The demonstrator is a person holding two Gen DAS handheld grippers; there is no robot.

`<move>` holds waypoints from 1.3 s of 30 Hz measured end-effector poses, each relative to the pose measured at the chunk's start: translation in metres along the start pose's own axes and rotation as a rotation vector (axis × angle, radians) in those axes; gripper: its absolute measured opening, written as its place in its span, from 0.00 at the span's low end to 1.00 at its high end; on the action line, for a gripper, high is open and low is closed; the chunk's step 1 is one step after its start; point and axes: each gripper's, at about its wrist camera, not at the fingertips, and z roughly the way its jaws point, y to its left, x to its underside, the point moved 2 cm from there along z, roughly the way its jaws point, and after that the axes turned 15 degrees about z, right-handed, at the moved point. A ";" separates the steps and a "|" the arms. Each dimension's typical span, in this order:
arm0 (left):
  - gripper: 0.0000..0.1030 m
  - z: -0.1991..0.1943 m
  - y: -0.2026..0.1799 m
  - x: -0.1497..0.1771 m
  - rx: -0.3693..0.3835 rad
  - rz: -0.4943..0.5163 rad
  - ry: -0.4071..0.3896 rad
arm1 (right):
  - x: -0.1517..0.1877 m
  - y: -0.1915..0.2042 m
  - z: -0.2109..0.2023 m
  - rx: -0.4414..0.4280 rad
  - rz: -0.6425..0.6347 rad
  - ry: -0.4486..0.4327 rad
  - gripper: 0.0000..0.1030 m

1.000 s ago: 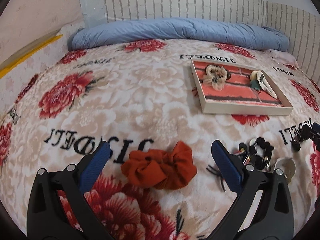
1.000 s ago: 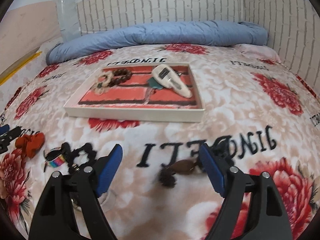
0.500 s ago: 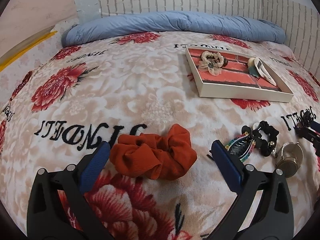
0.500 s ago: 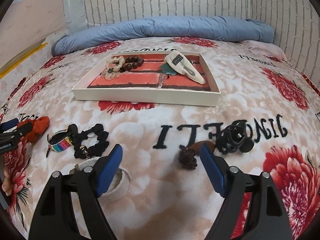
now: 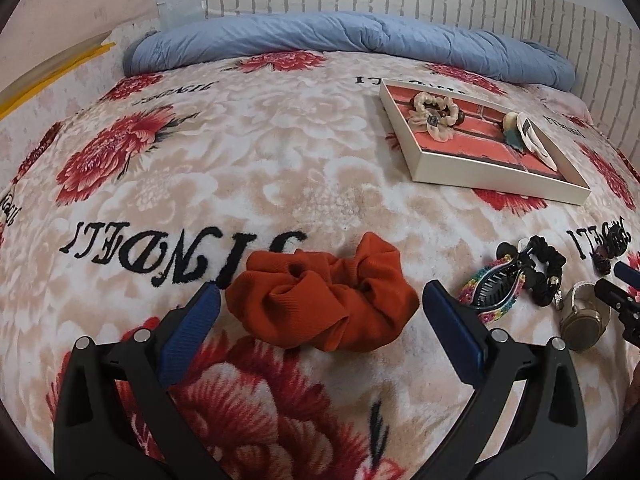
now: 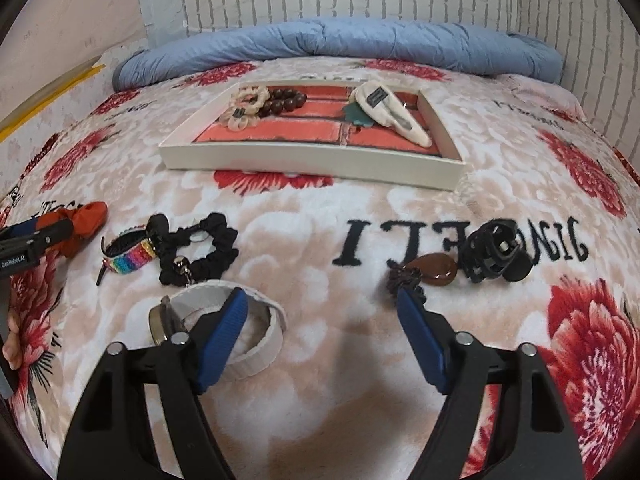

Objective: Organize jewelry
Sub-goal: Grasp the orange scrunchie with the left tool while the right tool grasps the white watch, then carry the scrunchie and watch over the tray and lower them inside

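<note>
Scrunchie [image 5: 326,306], rust-orange, lies bunched on floral blanket [image 5: 240,168], between the spread jaws of left gripper [image 5: 320,312], pads not yet touching. Sink a little, close across the thick middle, lift clear. Tray [image 5: 496,184] well beyond, to the right. Right gripper [image 6: 322,312] has been narrowing, nothing between its jaws; brown pendant [image 6: 438,270] just off one pad.

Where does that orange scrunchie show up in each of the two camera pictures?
Left wrist view: the orange scrunchie lies low in the centre, on the blanket between the open jaws.
Right wrist view: the same scrunchie sits at the far left edge, partly hidden behind the other gripper.
Shared landmark: the white tray, upper right in the left view, upper centre in the right.
</note>
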 end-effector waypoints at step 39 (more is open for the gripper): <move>0.22 0.019 -0.006 -0.003 0.114 0.037 0.021 | 0.007 0.022 0.006 -0.043 -0.072 0.076 0.09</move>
